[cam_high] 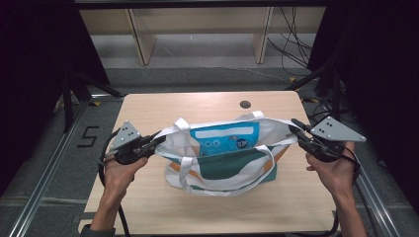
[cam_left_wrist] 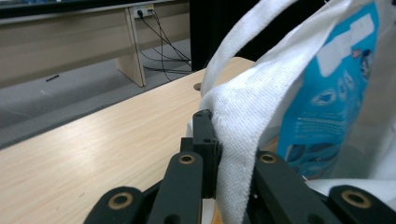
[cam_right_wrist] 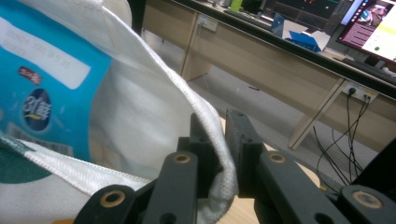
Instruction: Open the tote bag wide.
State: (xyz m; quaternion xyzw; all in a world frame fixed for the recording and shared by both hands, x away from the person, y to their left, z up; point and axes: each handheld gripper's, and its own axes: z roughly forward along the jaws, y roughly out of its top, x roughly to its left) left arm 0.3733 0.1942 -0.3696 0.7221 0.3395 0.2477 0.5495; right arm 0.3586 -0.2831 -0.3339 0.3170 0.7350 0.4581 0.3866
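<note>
Both grippers, left [cam_high: 159, 140] and right [cam_high: 295, 127], clamped on tote bag [cam_high: 222, 168] rim, mouth stretched open, blue pack [cam_high: 226, 138] inside, setting down left.

A light wooden rectangular desk [cam_high: 148, 197] with rounded corners carries one thing: a white woven fabric tote bag [cam_high: 222, 170] with teal and orange panels, resting near its middle. A small dark round grommet hole [cam_high: 245, 104] sits toward the far edge.
</note>
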